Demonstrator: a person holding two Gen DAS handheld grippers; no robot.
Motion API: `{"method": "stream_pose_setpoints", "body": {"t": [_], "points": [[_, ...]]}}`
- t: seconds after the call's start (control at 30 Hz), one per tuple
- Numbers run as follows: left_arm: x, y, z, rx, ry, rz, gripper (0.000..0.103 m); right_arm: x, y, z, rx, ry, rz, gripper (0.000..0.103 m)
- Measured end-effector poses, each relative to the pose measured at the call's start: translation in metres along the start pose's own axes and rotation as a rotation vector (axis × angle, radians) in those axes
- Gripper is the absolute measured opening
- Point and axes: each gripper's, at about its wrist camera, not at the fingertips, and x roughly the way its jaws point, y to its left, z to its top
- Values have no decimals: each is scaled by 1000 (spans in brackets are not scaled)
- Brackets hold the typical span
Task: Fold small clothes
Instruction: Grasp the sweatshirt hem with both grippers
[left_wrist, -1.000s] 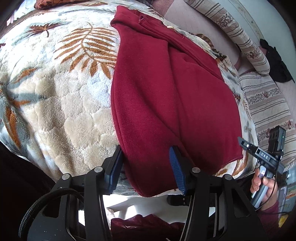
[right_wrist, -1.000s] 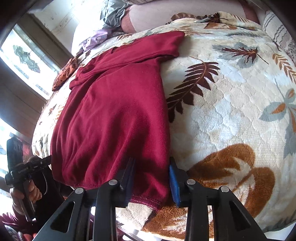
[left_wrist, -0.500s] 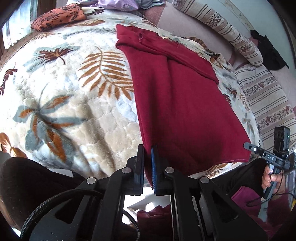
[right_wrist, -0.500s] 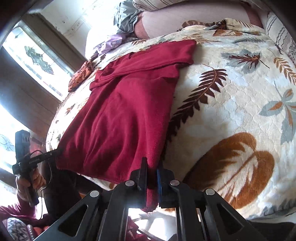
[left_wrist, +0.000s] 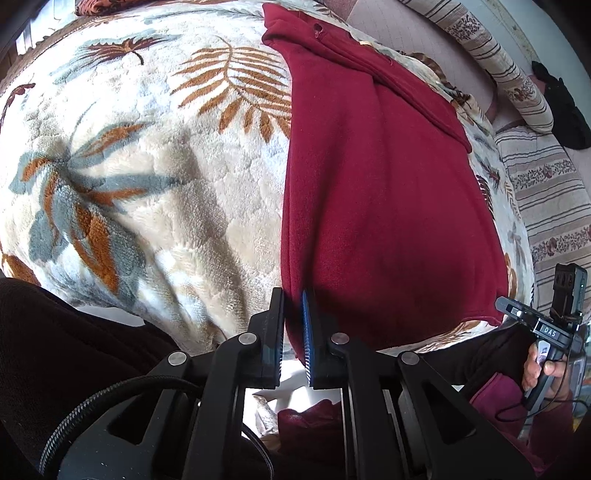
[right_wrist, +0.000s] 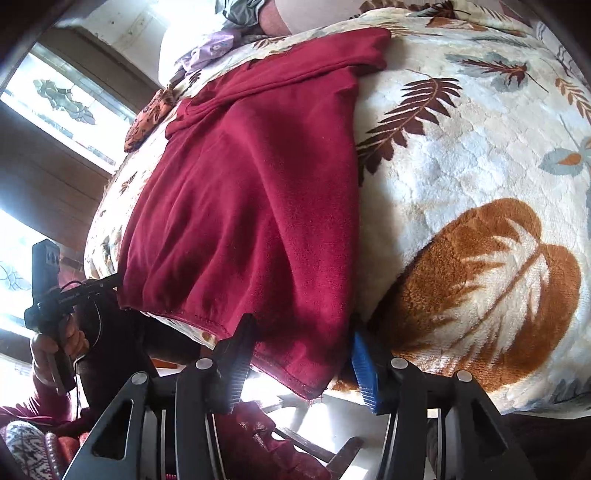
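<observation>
Red garment lay lengthwise on the leaf-print blanket, hem toward me.

My left gripper (left_wrist: 293, 314) pinched the red garment (left_wrist: 384, 192) at its 6 o'clock hem corner; its long axis ran toward 12 o'clock across the blanket (left_wrist: 147, 192). My right gripper (right_wrist: 301, 345) stood spread, fingers straddling the opposite hem corner.

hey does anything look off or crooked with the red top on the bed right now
One thing: the left gripper is shut on the hem of the red top, while the right gripper is open around the other corner, which hangs loose over the blanket edge. Nothing looks torn or spilled.
</observation>
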Motion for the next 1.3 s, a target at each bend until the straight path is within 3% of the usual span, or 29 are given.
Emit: {"method": "stream_pose_setpoints", "body": {"t": [0.1, 0.27, 0.37, 0.53, 0.63, 0.67, 0.7, 0.83, 1.07, 1.3], "points": [[7, -5, 0, -18, 22, -25, 25, 5, 0, 1, 3, -8, 23, 48], [3, -6, 0, -30, 29, -58, 27, 4, 0, 6, 2, 8, 48, 43], [3, 0, 2, -60, 27, -89, 41, 2, -2, 5, -3, 11, 71, 43], [7, -10, 2, -32, 18, -80, 41, 6, -2, 7, -5, 9, 96, 43], [11, -13, 1, -10, 6, -63, 41, 9, 3, 8, -28, 4, 106, 28], [10, -14, 1, -3, 2, -53, 30, 11, 3, 8, -26, 1, 109, 23], [10, -14, 1, 4, 2, -45, 9, 12, 3, 8, -24, 1, 111, 20], [-6, -7, 6, -22, -14, -106, 7, 6, 5, 10, -25, -15, 136, 14], [-56, -11, 36, -15, -198, -200, 7, -32, 11, 27, -10, -142, 222, 10], [-77, -17, 81, -8, -322, -192, 7, -60, 22, 72, -21, -270, 256, 10]]}}
